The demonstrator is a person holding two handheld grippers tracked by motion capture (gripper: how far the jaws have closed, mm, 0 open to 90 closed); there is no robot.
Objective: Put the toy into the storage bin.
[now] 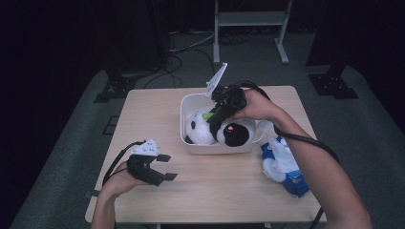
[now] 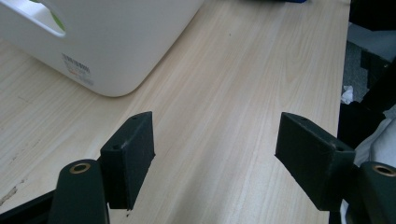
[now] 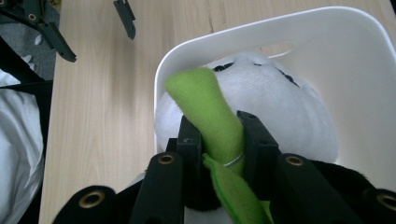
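Here, a person is sitting at a pale wooden counter [image 1: 200,191], working a hand-held pair of tongs in each hand. The right tongs [image 1: 217,113] are reaching down into a white bin [image 1: 187,102] near the far middle of the counter. Their jaws are clamped on a green plush piece [image 3: 212,112], seemingly a leaf or bamboo stalk belonging to a plush panda [image 1: 217,131]. The panda is lying inside the bin, its white head toward the left wall and its black parts toward the right. In the right gripper view, the green piece is standing up between the two black jaws, with the white head [image 3: 280,107] just behind it.

The left tongs [image 1: 165,168] are hovering low over the near left part of the counter, well apart from the bin, with their jaws standing apart and nothing between them. In the left gripper view, the bin's outer wall [image 2: 140,42] is ahead and to the left. A blue and white soft item [image 1: 284,162] is lying on the counter just to the right of the bin; the high view is too dim to tell what it is.

The step in hand is probably the panda going into the bin, or coming out. Either way, the grip is on a thin, floppy piece, so the next move calls for slow, steady handling.
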